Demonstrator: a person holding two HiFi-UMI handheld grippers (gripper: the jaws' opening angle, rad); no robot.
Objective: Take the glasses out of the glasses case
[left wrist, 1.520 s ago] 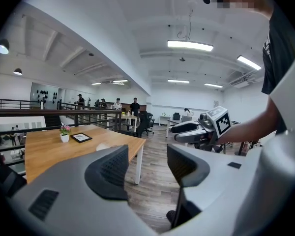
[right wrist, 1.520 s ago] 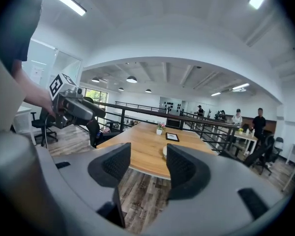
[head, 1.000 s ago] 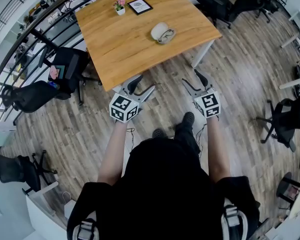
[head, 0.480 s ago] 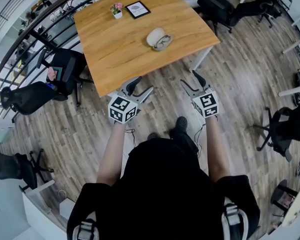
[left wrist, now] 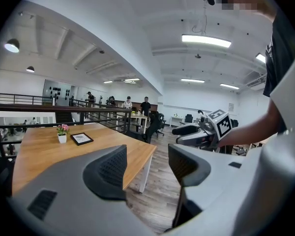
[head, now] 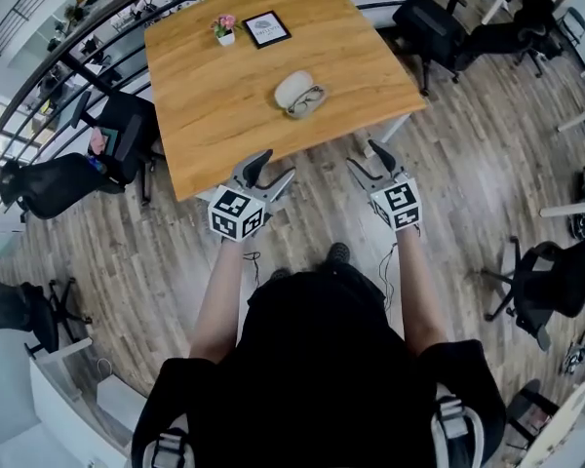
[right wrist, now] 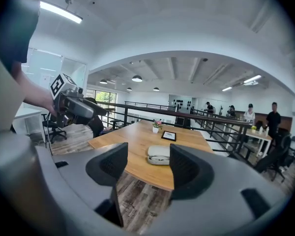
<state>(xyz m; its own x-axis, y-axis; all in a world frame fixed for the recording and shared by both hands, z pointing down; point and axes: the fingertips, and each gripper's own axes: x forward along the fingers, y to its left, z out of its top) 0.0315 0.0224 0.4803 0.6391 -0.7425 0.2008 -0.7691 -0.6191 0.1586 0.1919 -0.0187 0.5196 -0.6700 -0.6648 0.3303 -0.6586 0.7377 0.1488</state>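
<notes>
Table (head: 214, 115) sits closer than a second ago; the person is walking in. Glasses case (head: 292, 88) on it at 12 o'clock of both grippers, well apart, glasses (head: 309, 98) showing at its 4 o'clock edge. Left gripper (head: 277, 165) and right gripper (head: 362, 154): jaws apart, nothing held. Judged still on approach; reach not begun.

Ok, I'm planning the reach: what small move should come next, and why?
Probably move the right gripper forward toward the glasses case on the table. Both it and the left gripper hang open, empty, well short of the case, which lines up between the right jaws.
</notes>
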